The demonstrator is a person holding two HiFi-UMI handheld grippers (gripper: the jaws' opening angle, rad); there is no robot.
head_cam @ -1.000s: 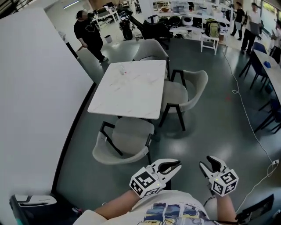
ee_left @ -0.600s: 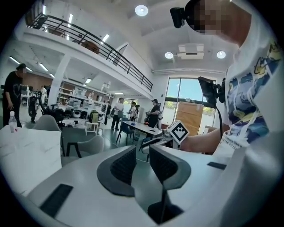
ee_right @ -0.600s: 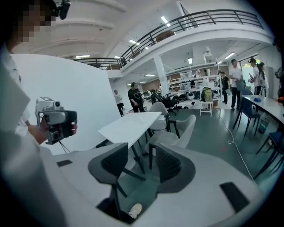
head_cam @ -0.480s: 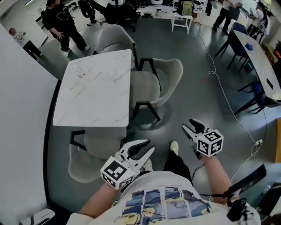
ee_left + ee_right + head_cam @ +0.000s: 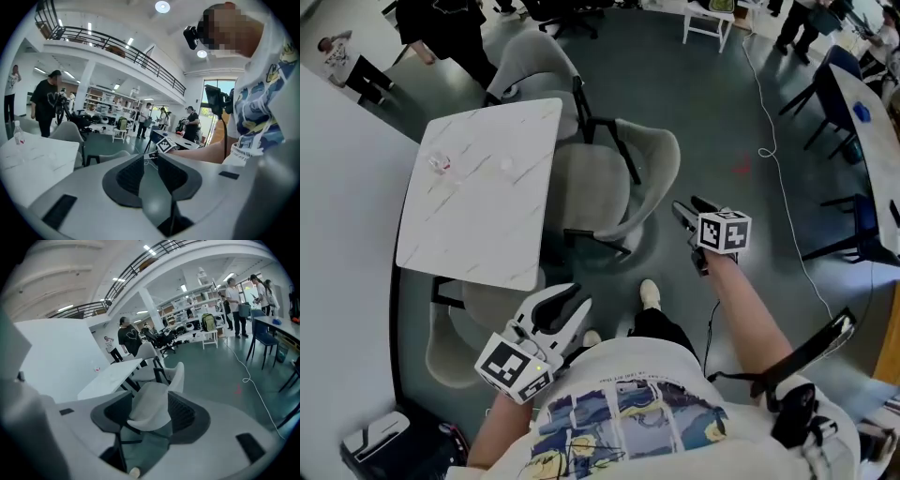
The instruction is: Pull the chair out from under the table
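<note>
The white marble table (image 5: 487, 216) stands on a dark floor, and the chair (image 5: 652, 187) to be pulled sits at the table's long side, the side facing the open room. Its pale seat is close against that edge and its curved back is turned away from the table. The right gripper (image 5: 684, 206) is just beyond that chair back, on the side away from the table, and points toward it. Its jaws are released and opening. In the right gripper view the chair's back shows in the gap between them, but the pads do not press on it. The left gripper (image 5: 581, 298) hovers off the table's near corner, above the floor, with its jaws apart and nothing between them. A second chair (image 5: 450, 352) is tucked in at the table's near end, and a third chair (image 5: 530, 66) stands at the table's far end. A small bottle (image 5: 441, 163) stands on the table near its far corner, toward the white wall. A white cable (image 5: 773, 159) trails across the floor, well away from the table on the room side.
</note>
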